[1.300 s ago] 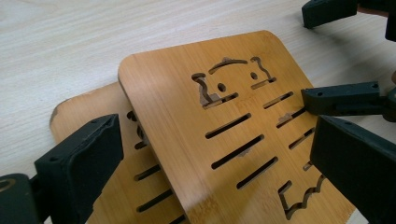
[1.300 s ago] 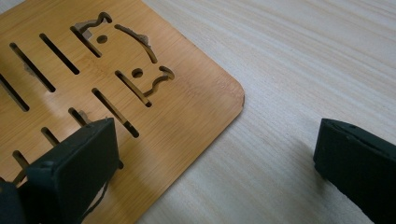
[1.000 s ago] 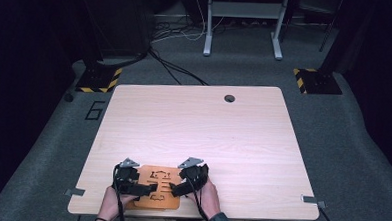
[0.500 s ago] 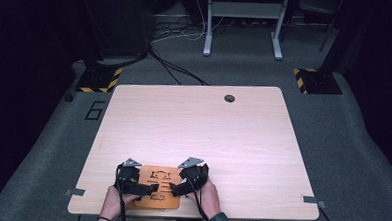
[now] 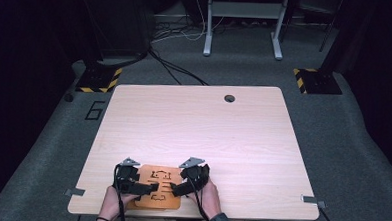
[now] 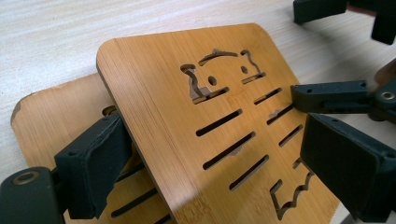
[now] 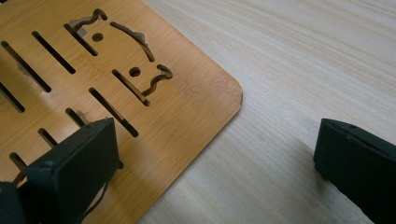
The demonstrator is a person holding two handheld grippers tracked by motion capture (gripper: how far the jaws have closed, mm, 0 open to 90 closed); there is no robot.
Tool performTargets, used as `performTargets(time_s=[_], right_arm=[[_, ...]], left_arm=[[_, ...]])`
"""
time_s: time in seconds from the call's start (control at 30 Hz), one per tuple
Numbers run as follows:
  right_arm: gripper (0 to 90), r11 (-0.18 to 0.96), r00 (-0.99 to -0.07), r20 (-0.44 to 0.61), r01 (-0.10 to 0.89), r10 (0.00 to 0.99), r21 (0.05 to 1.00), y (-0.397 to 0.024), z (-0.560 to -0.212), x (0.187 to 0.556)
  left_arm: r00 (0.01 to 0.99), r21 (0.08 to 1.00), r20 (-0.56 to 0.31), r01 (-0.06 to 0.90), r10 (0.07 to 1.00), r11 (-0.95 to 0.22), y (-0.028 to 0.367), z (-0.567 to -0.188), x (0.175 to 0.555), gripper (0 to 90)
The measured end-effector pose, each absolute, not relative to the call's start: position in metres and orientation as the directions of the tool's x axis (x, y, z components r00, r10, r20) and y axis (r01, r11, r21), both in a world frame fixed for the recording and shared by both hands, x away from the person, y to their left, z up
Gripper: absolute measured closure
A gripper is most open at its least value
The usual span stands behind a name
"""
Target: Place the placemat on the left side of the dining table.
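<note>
Two flat orange-brown bamboo boards with cat-face and slot cutouts [image 5: 158, 188] are being worked at the near edge of the pale wood-grain table [image 5: 198, 130], stacked, and the upper bamboo board [image 6: 219, 121] is being tilted up off the lower bamboo board [image 6: 56, 116] by the left gripper [image 6: 210, 154], jaws spread either side of it, though a real pinch can't be confirmed. The right gripper [image 7: 215, 163] is being held spread over the corner, one jaw above board, one above table. Best if the lift is kept slow so the boards aren't skidded on that smooth top; grey carpet [image 5: 353, 137] and trailing cables [image 5: 176, 69] are being shown beyond.
</note>
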State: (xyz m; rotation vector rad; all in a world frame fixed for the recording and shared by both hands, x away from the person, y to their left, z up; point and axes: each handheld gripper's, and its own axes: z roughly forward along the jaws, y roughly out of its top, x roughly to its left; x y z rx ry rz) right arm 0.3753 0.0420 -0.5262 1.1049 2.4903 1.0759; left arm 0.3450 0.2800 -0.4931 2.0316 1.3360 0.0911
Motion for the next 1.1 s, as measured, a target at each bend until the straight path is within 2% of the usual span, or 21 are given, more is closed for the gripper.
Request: performTargets(time_s=[0.17,0.37,0.7,1.1], right_arm=[[0.0,0.444,-0.693,0.107,0.564,0.713,0.697,0.039,-0.526,0.376],[0.0,0.431,-0.685,0.118,0.572,0.718,0.698,0.037,-0.526,0.376],[0.0,0.420,-0.682,0.124,0.572,0.720,0.705,0.032,-0.526,0.378],[0.0,0.390,-0.668,0.152,0.587,0.729,0.709,0.026,-0.526,0.379]], left_arm=[[0.476,0.580,-0.328,0.783,0.816,-0.223,0.281,-0.488,0.345,8.9],[0.477,0.584,-0.320,0.780,0.819,-0.227,0.278,-0.483,0.346,8.9],[0.479,0.585,-0.387,0.788,0.788,-0.192,0.281,-0.477,0.347,10.2],[0.500,0.596,-0.395,0.778,0.770,-0.199,0.277,-0.464,0.348,12.2]])
